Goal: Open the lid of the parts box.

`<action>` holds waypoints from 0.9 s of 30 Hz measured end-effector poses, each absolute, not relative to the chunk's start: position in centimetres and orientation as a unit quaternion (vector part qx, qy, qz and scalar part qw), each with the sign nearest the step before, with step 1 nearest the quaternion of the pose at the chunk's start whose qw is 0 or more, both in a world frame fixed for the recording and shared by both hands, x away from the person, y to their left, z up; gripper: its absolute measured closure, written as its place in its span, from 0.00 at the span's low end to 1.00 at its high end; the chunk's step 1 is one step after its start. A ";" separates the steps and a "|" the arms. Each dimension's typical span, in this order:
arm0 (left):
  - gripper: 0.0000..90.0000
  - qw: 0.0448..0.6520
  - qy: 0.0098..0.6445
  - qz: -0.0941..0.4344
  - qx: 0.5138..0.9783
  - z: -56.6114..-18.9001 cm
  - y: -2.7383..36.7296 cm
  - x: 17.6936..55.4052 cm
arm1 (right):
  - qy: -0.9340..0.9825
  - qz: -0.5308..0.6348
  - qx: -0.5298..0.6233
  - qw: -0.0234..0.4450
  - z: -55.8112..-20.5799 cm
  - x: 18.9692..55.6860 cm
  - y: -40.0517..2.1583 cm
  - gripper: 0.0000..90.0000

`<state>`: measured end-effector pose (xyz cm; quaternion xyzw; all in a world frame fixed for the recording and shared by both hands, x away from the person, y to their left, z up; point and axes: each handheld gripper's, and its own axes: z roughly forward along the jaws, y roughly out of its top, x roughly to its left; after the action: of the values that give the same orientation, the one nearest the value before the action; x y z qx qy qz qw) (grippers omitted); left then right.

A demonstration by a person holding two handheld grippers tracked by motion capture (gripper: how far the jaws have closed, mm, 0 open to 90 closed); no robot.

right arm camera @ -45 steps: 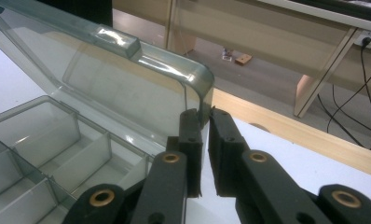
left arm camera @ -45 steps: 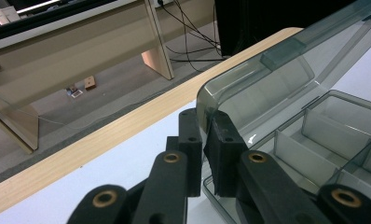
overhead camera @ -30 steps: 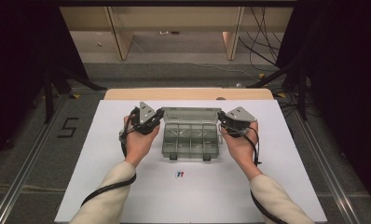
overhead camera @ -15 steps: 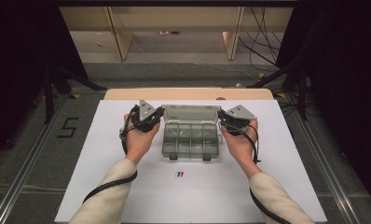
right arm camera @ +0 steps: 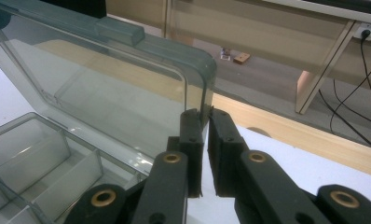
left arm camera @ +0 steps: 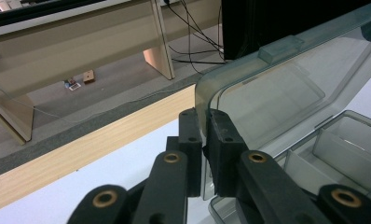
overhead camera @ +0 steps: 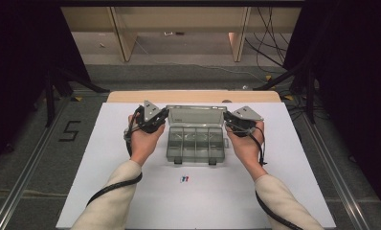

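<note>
A clear grey plastic compartment box [overhead camera: 196, 145] lies on the white table top, its lid [overhead camera: 196, 115] raised at the far side. My left gripper [overhead camera: 162, 116] is shut on the lid's left edge. In the left gripper view the black jaws pinch the lid's rim [left arm camera: 203, 100], and my left gripper [left arm camera: 204, 116] holds it just below the rounded corner. My right gripper [overhead camera: 228, 120] is shut on the lid's right edge. In the right gripper view my right gripper [right arm camera: 205, 116] grips the lid [right arm camera: 104, 79] at its corner. The box's compartments [right arm camera: 34, 154] look bare.
A small coloured item [overhead camera: 184, 179] lies on the white table top [overhead camera: 107, 158] in front of the box. A wooden strip [overhead camera: 131, 97] edges the table's far side. Beyond it are floor, desk legs [overhead camera: 122, 33] and cables [overhead camera: 270, 28].
</note>
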<state>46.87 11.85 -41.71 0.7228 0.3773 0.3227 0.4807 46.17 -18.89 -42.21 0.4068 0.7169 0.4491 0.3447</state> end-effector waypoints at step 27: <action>0.93 0.477 0.378 0.325 0.724 -41.6 11.7 47.9 | 0.713 0.451 0.415 0.340 -42.4 47.2 -18.8 0.94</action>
<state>47.85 11.73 -41.61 0.7240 0.3780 0.3250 0.4768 47.18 -18.82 -42.40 0.4154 0.7132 0.4506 0.3403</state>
